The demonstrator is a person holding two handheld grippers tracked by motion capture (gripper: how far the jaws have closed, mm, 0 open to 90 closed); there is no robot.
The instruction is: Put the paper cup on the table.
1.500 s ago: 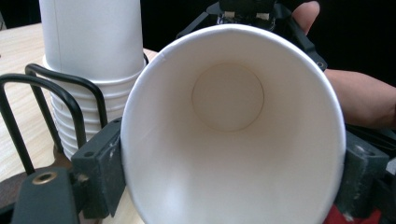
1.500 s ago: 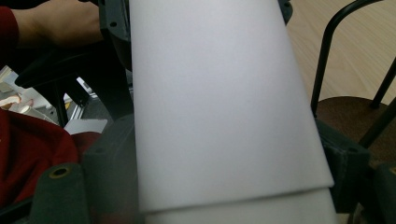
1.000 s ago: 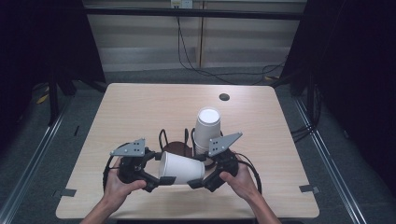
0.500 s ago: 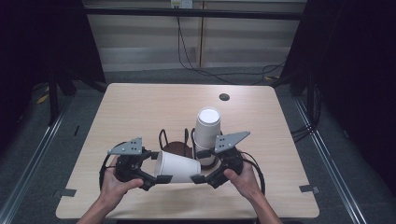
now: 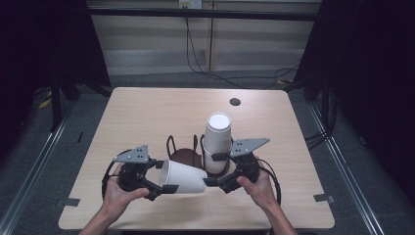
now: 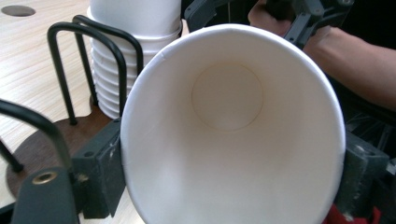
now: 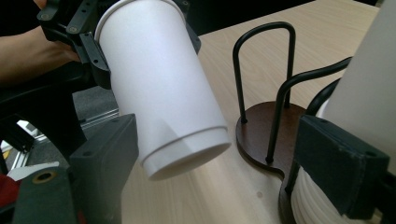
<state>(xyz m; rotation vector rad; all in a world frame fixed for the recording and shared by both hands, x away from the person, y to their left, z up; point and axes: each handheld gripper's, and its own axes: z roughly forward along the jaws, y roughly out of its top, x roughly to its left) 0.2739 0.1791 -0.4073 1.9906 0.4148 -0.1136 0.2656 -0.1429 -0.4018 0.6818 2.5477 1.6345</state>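
One loose cup (image 5: 183, 176), one cup stack (image 5: 217, 143), one holder (image 5: 186, 155)

Cup stack (image 7: 369, 84) top cut off by right claw view's edge

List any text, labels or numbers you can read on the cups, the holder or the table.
None: the held paper cup is plain white inside and out, the cup stack is unprinted, and the wire cup holder and table carry no lettering or marks.
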